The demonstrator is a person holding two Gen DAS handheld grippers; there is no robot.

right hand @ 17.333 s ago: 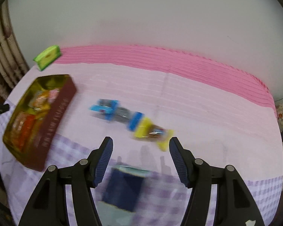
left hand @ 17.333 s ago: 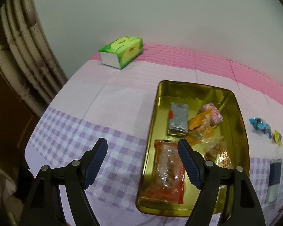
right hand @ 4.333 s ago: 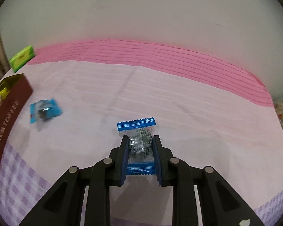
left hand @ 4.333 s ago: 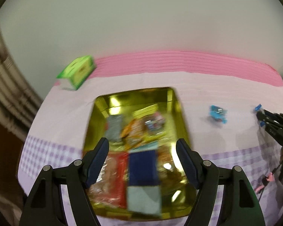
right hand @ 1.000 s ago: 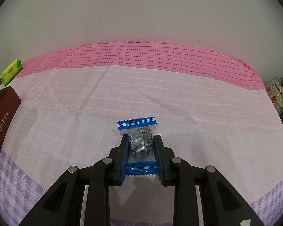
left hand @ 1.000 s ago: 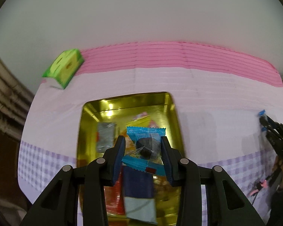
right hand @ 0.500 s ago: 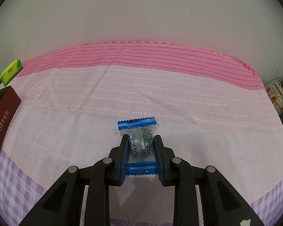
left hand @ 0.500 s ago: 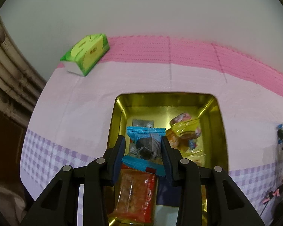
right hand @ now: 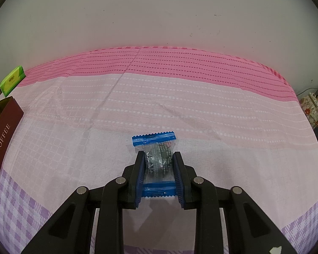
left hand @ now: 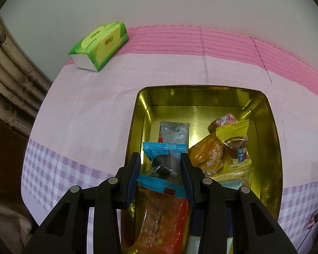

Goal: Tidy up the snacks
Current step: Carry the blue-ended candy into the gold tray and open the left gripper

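Left wrist view: left tool [left hand: 161,170] clenched on light-blue candy [left hand: 163,165] over gold tin [left hand: 271,127]; lower it inside before releasing.

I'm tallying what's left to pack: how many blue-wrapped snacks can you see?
2. One light blue packet is clamped in the left gripper over the gold tin. One dark blue packet is clamped in the right gripper above the tablecloth. Others may be hidden in the tin.

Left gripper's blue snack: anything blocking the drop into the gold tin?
No lid or barrier. The left gripper holds the blue snack over the open gold tin; only snacks already inside, like the orange-red packet, lie below.
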